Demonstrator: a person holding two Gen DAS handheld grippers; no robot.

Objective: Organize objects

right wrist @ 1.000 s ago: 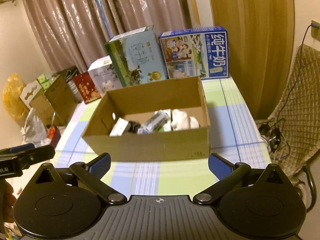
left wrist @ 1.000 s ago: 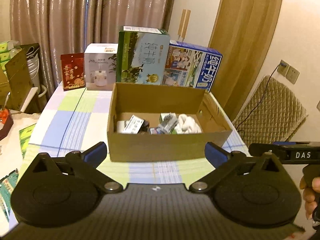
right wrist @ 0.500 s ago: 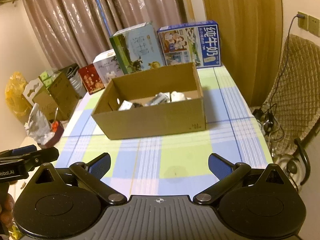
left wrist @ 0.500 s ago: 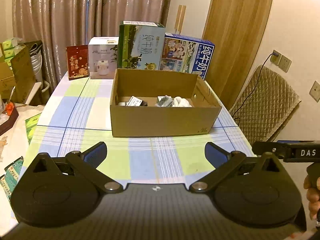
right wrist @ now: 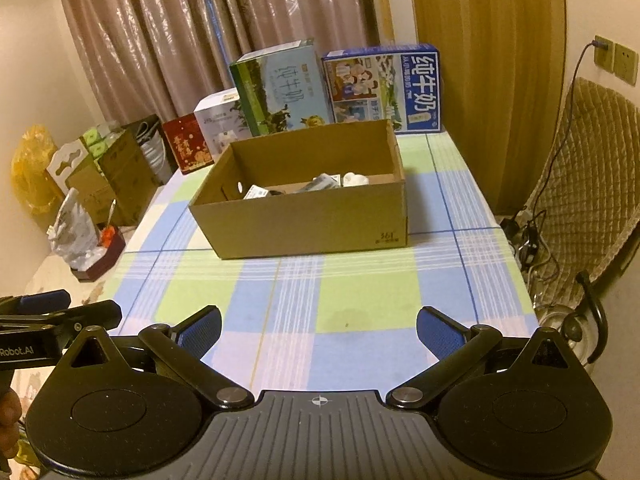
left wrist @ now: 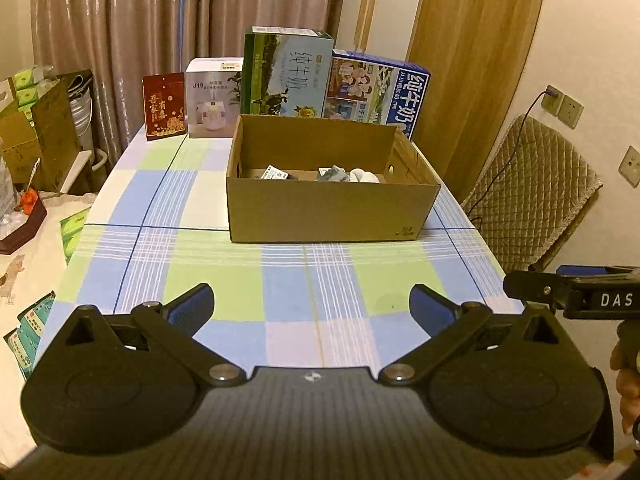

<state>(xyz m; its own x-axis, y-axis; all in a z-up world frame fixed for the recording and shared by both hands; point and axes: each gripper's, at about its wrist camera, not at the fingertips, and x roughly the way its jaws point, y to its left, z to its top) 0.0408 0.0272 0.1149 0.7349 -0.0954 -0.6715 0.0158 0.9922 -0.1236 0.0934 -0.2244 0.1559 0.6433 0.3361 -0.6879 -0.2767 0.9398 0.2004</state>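
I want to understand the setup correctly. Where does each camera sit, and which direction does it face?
Left wrist: sits on the left gripper, faces the cardboard box; the right gripper shows at right.
Right wrist: sits on the right gripper, faces the same box; the left gripper shows at left.
Shared: box and checked tablecloth.

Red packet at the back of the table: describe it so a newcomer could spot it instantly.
Start at the open cardboard box on the checked tablecloth. Behind it, cartons stand in a row before the curtain. The red packet is at that row's left end, beside the white humidifier box: the shortest item, dark red with gold lettering.
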